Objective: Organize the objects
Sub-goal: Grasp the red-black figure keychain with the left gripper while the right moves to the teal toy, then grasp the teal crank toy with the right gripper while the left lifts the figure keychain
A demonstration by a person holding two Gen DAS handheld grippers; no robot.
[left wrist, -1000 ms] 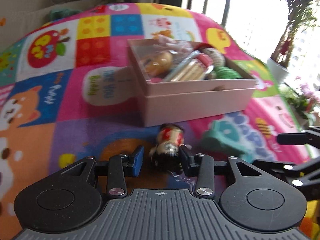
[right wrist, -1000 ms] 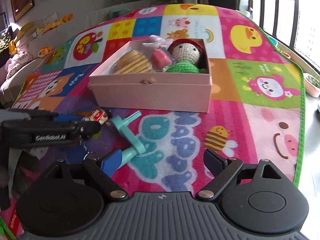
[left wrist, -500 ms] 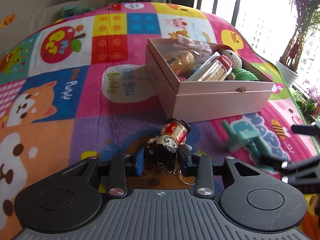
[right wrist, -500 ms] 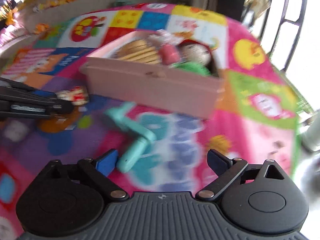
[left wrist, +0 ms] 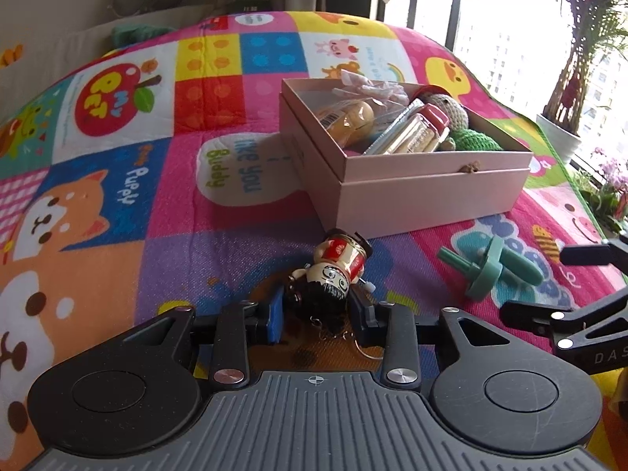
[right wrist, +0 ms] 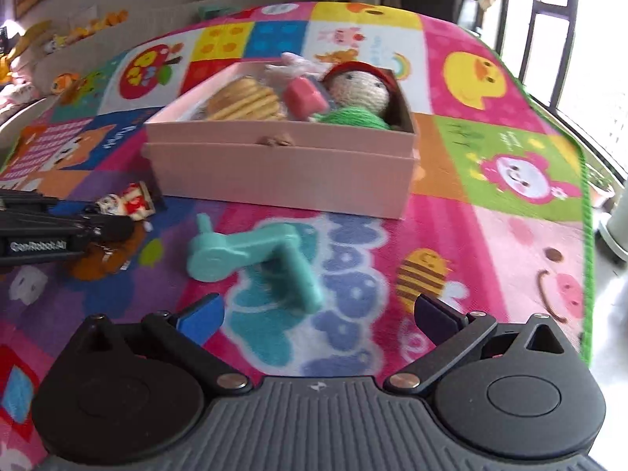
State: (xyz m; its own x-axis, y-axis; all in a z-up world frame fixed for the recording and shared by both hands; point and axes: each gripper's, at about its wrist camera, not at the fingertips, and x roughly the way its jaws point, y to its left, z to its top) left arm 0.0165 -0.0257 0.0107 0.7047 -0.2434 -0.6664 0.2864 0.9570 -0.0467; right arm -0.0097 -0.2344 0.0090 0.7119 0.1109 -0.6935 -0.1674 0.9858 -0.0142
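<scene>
My left gripper [left wrist: 318,310] is shut on the dark head of a small doll keychain [left wrist: 337,271], which lies on the play mat in front of a pink box [left wrist: 431,188]; the doll also shows in the right wrist view [right wrist: 125,202]. The box [right wrist: 282,168] holds a knitted doll [right wrist: 359,88], biscuits [right wrist: 245,100] and a jar [left wrist: 412,133]. A teal plastic toy [right wrist: 251,253] lies on the mat just ahead of my right gripper [right wrist: 318,314], which is open and empty. The toy also shows in the left wrist view [left wrist: 490,267].
The colourful play mat [left wrist: 117,196] covers the surface. Potted plants [left wrist: 565,133] stand by the window at the right. The mat's green edge [right wrist: 585,196] runs along the right, with floor beyond. Toys [right wrist: 59,43] line the far left wall.
My left gripper has closed on the doll keychain's head. My right gripper has swung so the teal toy now lies between its open fingers' line, closer to centre.
</scene>
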